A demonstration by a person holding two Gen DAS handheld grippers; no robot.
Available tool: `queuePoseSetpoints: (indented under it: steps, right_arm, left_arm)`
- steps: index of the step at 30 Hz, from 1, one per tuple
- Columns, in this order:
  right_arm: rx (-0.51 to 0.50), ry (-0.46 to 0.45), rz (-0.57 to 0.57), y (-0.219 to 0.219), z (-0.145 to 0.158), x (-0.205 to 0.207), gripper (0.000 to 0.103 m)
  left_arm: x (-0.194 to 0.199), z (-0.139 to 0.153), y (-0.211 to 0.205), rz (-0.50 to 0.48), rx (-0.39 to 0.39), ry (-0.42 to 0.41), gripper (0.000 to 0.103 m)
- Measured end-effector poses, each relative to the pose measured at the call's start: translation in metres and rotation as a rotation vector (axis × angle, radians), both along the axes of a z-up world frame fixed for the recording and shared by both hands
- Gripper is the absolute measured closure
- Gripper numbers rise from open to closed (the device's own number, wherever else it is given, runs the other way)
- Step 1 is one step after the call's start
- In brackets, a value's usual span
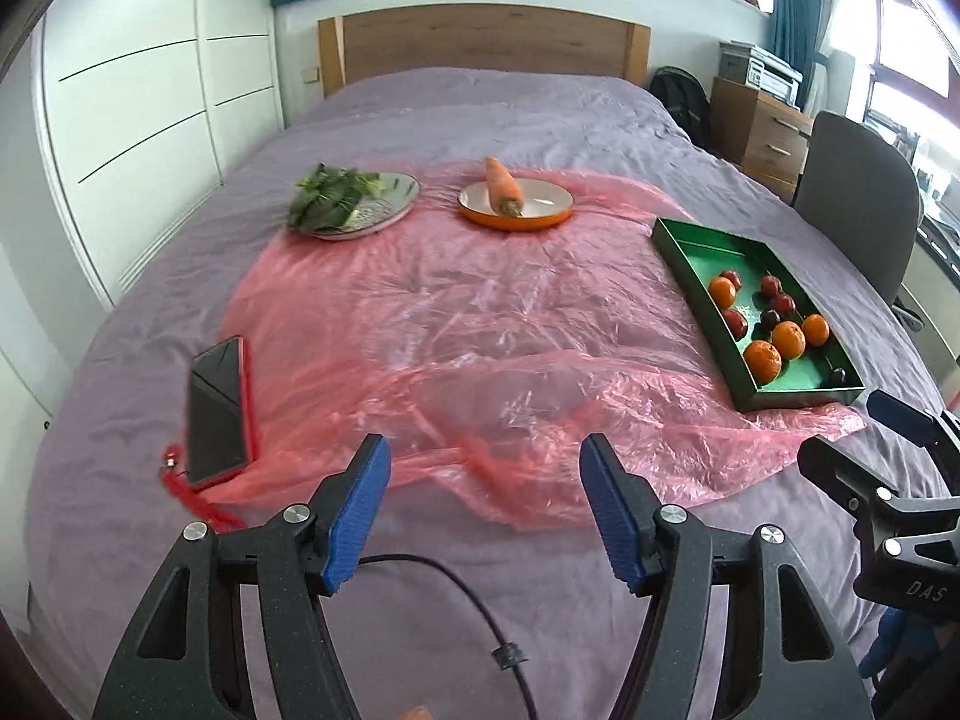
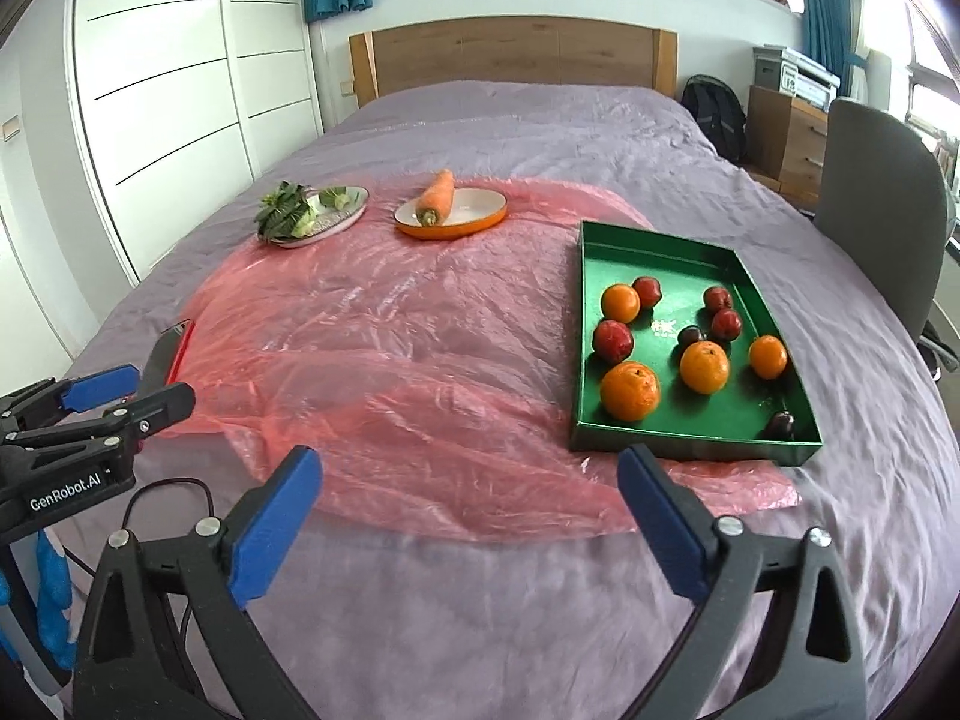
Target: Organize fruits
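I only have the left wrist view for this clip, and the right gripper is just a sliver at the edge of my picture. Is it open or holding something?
Observer: The right gripper is open and holds nothing. Its jaws stand wide apart, short of the green tray.
Operator: The greens on the far plate are blurred for me. What are they?
Observer: Leafy greens with pale stems, possibly bok choy, lying on the plate.
Operator: Is anything printed inside the tray?
Observer: There is a small pale print in the middle of the tray floor. It is too small to read.
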State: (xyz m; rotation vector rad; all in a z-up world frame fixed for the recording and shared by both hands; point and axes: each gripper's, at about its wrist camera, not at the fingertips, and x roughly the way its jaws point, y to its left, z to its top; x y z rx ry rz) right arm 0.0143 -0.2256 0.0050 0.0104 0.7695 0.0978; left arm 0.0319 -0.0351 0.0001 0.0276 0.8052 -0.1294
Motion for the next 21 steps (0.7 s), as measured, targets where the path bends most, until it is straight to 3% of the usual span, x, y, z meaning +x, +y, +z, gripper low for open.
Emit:
queuePoseSetpoints:
  steps: [5, 10, 18, 21]
  right_arm:
    - [-0.016, -0.024, 0.001, 0.009, 0.006, -0.015, 0.000]
    - [-0.037, -0.051, 0.001, 0.018, 0.013, -0.026, 0.000]
    - [-0.037, -0.103, -0.030, 0.014, 0.029, -0.045, 0.000]
    - [-0.039, -0.117, -0.059, 0.007, 0.034, -0.051, 0.000]
  left_arm:
    - [-0.014, 0.008, 0.012, 0.030, -0.004, -0.016, 0.043]
    - [-0.030, 0.016, 0.019, 0.051, 0.019, -0.051, 0.030]
    - [-0.048, 0.022, 0.014, 0.029, 0.043, -0.058, 0.029]
    - [-0.051, 0.025, 0.014, 0.024, 0.018, -0.050, 0.029]
